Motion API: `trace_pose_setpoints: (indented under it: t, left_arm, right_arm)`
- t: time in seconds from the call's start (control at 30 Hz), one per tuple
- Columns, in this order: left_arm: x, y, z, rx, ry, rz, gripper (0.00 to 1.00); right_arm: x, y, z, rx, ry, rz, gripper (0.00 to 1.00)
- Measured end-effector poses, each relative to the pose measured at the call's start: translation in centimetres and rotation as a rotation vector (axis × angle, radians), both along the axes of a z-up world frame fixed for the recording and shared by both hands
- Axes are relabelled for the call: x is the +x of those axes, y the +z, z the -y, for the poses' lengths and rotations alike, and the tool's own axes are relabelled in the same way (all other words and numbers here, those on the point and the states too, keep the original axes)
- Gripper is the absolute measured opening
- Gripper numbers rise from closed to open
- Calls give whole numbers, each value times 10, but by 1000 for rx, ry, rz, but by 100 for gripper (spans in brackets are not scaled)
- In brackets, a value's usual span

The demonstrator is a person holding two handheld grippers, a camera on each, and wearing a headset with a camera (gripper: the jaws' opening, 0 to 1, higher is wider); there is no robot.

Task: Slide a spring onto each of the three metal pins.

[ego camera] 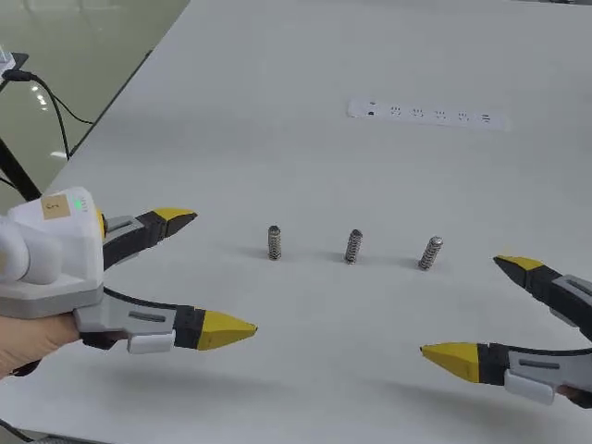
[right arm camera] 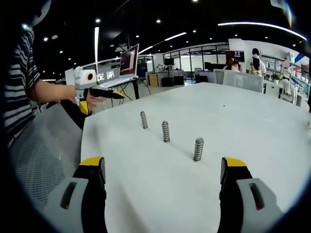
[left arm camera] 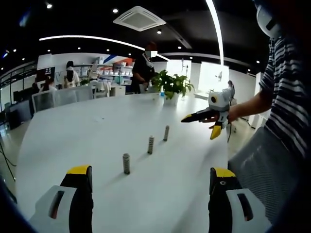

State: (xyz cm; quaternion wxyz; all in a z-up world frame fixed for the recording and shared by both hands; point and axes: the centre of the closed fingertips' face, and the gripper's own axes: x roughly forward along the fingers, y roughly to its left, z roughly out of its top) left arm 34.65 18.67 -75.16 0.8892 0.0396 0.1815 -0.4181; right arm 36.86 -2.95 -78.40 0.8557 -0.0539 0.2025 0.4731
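Row of three on the surface (ego camera: pixel 370 166), mid-distance: left spring (ego camera: pixel 275 242), middle spring (ego camera: pixel 353 246), right spring (ego camera: pixel 430 252); each stands roughly upright, apparently seated over its pin, pins mostly hidden inside the coils; left tongs (ego camera: pixel 220 271) released, empty, near-left of the row; right tongs (ego camera: pixel 462 305) released, empty, near-right; judged: all three sleeved, task at its end; next move calls only for keeping clear, no bumping the row.
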Motion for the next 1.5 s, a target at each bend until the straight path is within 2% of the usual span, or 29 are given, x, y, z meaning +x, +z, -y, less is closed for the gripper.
trace_pose_setpoints:
  t: [0.2, 0.4, 0.57, 0.87, 1.5]
  left_arm:
    - [-3, -5, -8, 9, 16, -8, 98]
    - [-4, -7, -11, 12, 24, -9, 98]
    - [-6, -10, -8, 10, 20, -16, 98]
    - [-6, -12, -5, 10, 18, -27, 98]
    - [-2, -9, -6, 6, 30, -20, 98]
  right_arm:
    - [-1, -2, 4, -26, 14, -2, 99]
    - [-2, -1, 11, -28, -2, -5, 99]
    - [-3, -5, 16, -42, -5, -8, 99]
    - [0, -4, 15, -31, -26, -6, 99]
    - [-1, 0, 17, -25, -42, -4, 99]
